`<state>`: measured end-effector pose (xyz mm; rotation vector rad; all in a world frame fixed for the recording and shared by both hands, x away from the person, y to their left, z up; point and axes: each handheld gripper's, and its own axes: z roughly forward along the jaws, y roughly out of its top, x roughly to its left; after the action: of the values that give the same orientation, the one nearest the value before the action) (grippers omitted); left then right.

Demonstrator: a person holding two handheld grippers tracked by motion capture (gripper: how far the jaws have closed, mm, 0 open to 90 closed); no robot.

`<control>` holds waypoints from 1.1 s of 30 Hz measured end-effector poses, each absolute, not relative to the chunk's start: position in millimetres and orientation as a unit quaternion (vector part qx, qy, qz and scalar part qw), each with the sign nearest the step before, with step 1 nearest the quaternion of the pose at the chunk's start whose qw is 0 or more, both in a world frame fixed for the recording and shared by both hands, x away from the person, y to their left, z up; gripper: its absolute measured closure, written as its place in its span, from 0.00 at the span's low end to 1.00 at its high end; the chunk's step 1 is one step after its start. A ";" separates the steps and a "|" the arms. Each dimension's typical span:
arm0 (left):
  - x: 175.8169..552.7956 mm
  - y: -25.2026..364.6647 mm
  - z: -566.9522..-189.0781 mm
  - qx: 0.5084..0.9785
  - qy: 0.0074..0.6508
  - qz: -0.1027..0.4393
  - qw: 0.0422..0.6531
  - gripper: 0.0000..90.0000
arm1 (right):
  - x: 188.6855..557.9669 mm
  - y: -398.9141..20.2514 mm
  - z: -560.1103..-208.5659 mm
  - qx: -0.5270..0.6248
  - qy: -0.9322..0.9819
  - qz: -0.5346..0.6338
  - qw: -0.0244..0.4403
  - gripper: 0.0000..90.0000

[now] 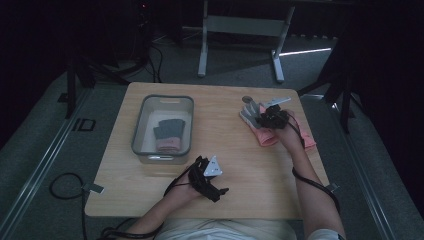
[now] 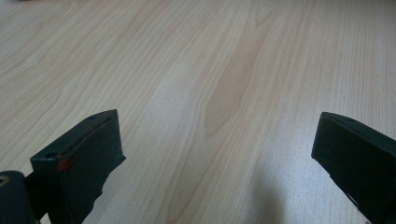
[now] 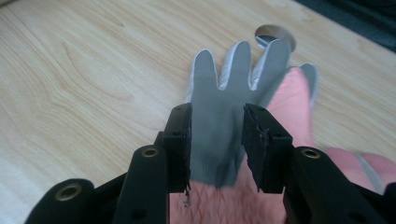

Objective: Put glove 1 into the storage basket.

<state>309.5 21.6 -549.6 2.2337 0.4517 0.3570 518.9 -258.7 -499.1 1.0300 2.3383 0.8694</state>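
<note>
A grey-palmed white glove (image 1: 248, 114) lies flat near the table's far right, its fingers pointing away from me. A pink glove (image 1: 267, 136) overlaps its right side. My right gripper (image 1: 260, 117) is low over them. In the right gripper view the right gripper (image 3: 217, 112) has its jaws either side of the grey glove (image 3: 219, 93) at the palm, with no squeeze in the fabric; the pink glove (image 3: 292, 102) lies beside the right jaw. My left gripper (image 1: 215, 176) hovers near the front, and in its own view the left gripper (image 2: 219, 126) is wide open over bare wood.
A grey bin (image 1: 162, 97) stands left of centre on the wooden table (image 1: 225, 145), with a folded grey glove (image 1: 167, 129) and a pink one (image 1: 167, 145) inside. A round hole (image 1: 247, 99) in the tabletop lies just beyond the glove's fingertips. A metal frame (image 1: 240, 30) stands on the floor behind.
</note>
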 end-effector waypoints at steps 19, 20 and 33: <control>299.0 21.4 -561.3 0.875 0.180 0.139 0.427 0.02 | 546.0 -238.7 -530.2 0.423 0.854 0.230 0.196 0.94; 299.0 21.7 -560.8 0.874 0.180 0.139 0.428 0.02 | 546.1 -239.3 -529.3 0.429 0.850 0.235 0.195 0.95; 301.6 26.8 -560.5 0.864 0.188 0.141 0.446 0.02 | 477.4 -238.9 -455.4 0.472 0.783 0.355 0.194 0.98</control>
<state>301.6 26.8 -560.5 2.1388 0.4649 0.3489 477.4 -238.9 -455.4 1.3231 2.1969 0.9955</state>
